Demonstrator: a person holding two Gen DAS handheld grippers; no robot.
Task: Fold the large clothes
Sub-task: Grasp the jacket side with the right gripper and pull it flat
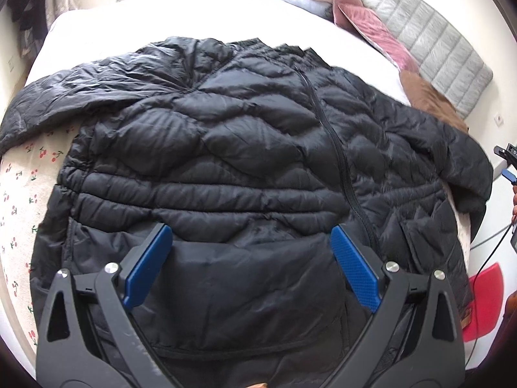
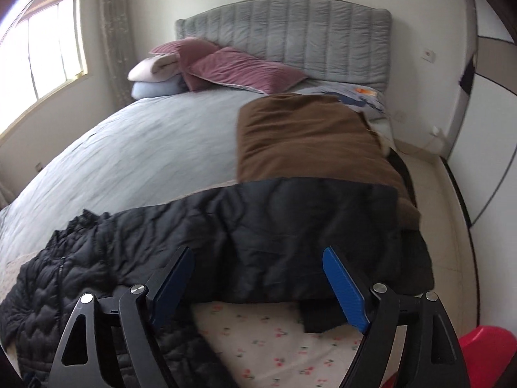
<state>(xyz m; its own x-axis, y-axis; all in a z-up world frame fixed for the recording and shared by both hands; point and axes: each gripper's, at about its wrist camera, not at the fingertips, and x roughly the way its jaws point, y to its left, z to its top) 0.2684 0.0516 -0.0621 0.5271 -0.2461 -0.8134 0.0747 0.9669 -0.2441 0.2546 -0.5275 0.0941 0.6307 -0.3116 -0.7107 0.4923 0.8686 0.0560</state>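
A: Item one, left gripper (image 1: 251,242). State of jaws?

B: Spread wide, blue pads (image 1: 355,266) well apart, nothing between them. It hangs over the lower front of the jacket (image 1: 226,148); whether the tips touch the cloth I cannot tell.

A: Item two, right gripper (image 2: 258,263).

B: Jaws wide as well, nothing pinched. Blue pads (image 2: 344,289) stand either side of the sleeve (image 2: 290,223), which lies flat across the view, its cuff end toward 3 o'clock.

A: The jacket itself?

B: Black, quilted, spread front-up on the bed (image 1: 194,19), zip (image 1: 336,148) closed and running from 12 toward 5 o'clock in the left view. One sleeve reaches out to 9 o'clock, the other to 3 o'clock, over the bed's edge.

A: Beneath it?

B: Cherry-print sheet (image 2: 268,346), showing at 6 o'clock in the right view and at 8 o'clock in the left.

A: Further out?

B: Brown blanket (image 2: 307,139) beyond the sleeve at 1 o'clock; pink pillows (image 2: 232,64) and a grey headboard (image 2: 290,29) at 12; window (image 2: 48,48) at 10. Red object (image 2: 484,349) at 4 o'clock, kind unclear.
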